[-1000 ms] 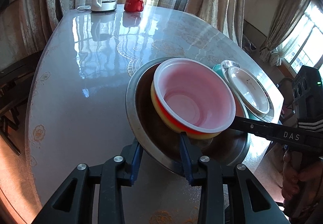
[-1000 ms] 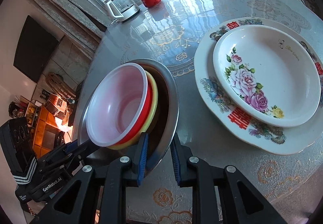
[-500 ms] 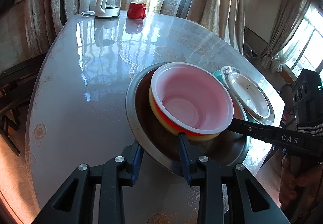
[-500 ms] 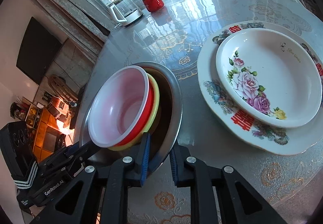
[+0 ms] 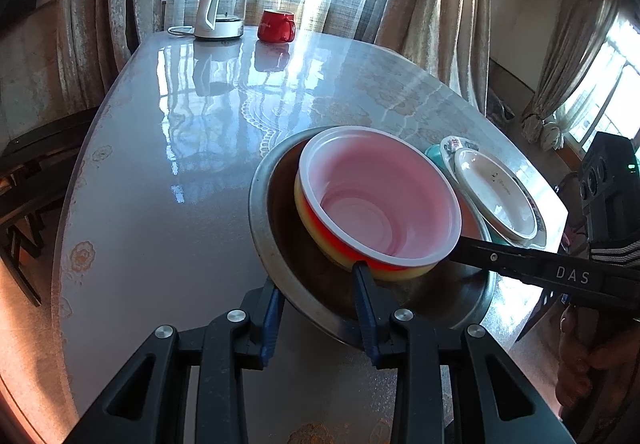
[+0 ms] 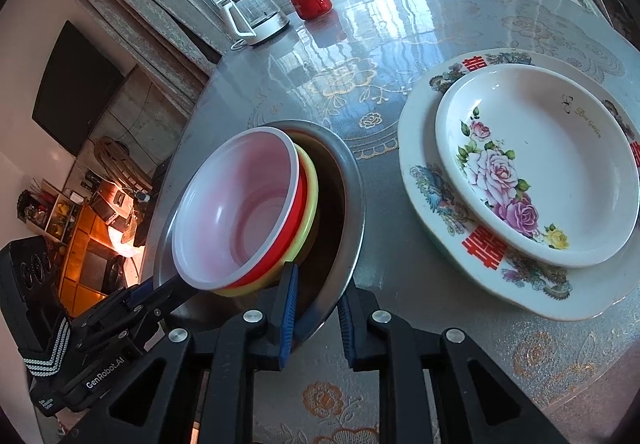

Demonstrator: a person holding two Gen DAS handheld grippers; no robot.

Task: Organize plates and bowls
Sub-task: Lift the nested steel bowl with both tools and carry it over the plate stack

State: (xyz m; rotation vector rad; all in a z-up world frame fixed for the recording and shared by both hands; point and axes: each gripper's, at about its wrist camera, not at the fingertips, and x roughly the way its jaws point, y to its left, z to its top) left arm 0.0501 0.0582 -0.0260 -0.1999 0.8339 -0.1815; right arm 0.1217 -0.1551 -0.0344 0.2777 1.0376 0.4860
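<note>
A steel bowl (image 5: 260,220) (image 6: 357,204) sits on the table with a tilted stack of plastic bowls (image 5: 380,204) (image 6: 240,212) inside: white on top, then red, then yellow. My left gripper (image 5: 318,302) is shut on the steel bowl's near rim, one finger inside and one outside. From the opposite side, my right gripper (image 6: 316,312) is shut on the rim in the same way. To the right, a small floral plate (image 6: 532,164) rests on a larger patterned plate (image 6: 424,184).
A glass kettle (image 5: 220,14) (image 6: 256,16) and a red mug (image 5: 276,26) (image 6: 310,2) stand at the table's far edge. The glossy table (image 5: 160,164) stretches between them and the bowls. A person's hand (image 5: 592,364) holds the right gripper's handle. Dark chairs stand at the left.
The left wrist view has tipped up slightly, so the kettle and mug sit lower in the picture. Both grips on the steel bowl's rim look the same, and the bowls have not shifted.
</note>
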